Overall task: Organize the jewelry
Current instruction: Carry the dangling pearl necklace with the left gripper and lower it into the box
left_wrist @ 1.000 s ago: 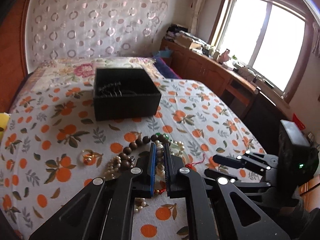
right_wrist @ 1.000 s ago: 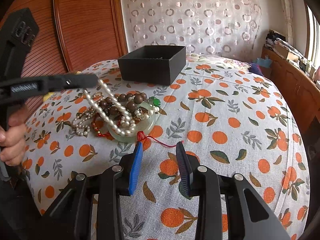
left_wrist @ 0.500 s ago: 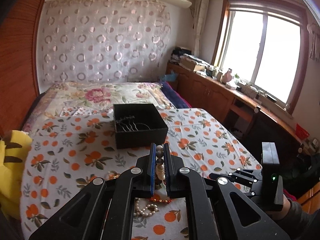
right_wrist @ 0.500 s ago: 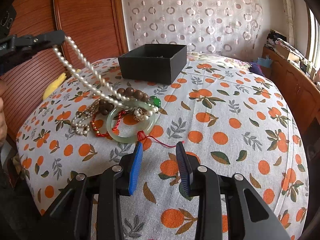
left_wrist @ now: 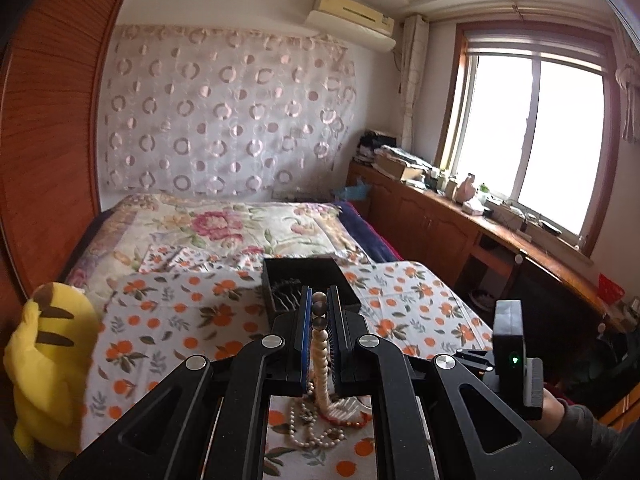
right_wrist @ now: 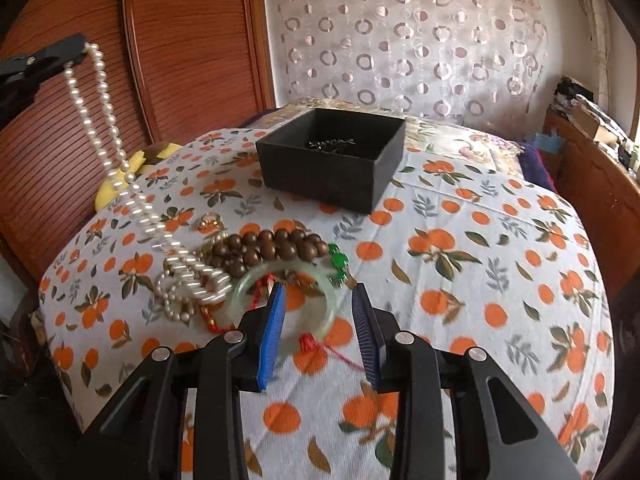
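My left gripper (left_wrist: 319, 312) is shut on a pearl necklace (left_wrist: 320, 364) and holds it high above the bed; it also shows in the right wrist view (right_wrist: 82, 48), with the necklace (right_wrist: 102, 120) hanging down to the jewelry pile. The pile holds a brown bead bracelet (right_wrist: 272, 246), a pale green jade bangle (right_wrist: 286, 304), a green bead piece (right_wrist: 339, 260) and a gold ring (right_wrist: 210, 222). An open black box (right_wrist: 332, 158) with dark chains inside stands behind the pile. My right gripper (right_wrist: 318, 334) is open, low over the bangle.
The orange-print cloth (right_wrist: 480, 280) covers the bed. A yellow plush toy (left_wrist: 48, 360) lies at the left edge. A wooden wardrobe (right_wrist: 180, 60) stands at left, and cabinets (left_wrist: 440, 224) run under the window at right.
My left gripper has risen well above the bed, pulling the pearl necklace up out of the pile. My right gripper has moved forward over the jade bangle and opened wider.
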`<action>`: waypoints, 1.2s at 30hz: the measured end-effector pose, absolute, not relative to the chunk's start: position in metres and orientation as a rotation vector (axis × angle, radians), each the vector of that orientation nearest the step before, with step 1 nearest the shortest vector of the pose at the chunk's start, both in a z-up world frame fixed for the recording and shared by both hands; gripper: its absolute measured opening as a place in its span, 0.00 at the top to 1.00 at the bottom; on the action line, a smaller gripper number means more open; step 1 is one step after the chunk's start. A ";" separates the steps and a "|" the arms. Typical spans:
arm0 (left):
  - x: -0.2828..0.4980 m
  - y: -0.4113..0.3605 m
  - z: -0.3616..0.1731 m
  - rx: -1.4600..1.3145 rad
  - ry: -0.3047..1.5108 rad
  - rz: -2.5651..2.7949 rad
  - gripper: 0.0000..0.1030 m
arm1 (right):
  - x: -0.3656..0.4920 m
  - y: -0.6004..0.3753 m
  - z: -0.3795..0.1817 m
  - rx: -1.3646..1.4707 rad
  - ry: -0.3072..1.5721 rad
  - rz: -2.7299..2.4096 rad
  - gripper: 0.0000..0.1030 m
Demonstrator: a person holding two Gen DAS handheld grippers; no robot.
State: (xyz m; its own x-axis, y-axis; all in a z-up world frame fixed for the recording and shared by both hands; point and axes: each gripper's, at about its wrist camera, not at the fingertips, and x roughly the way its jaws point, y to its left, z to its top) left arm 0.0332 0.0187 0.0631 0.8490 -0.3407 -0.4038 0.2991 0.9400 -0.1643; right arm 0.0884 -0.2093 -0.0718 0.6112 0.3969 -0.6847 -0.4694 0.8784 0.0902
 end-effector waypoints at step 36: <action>0.052 0.023 0.064 -0.062 0.454 -0.292 0.94 | 0.147 -0.167 -0.078 -0.242 0.832 0.519 0.87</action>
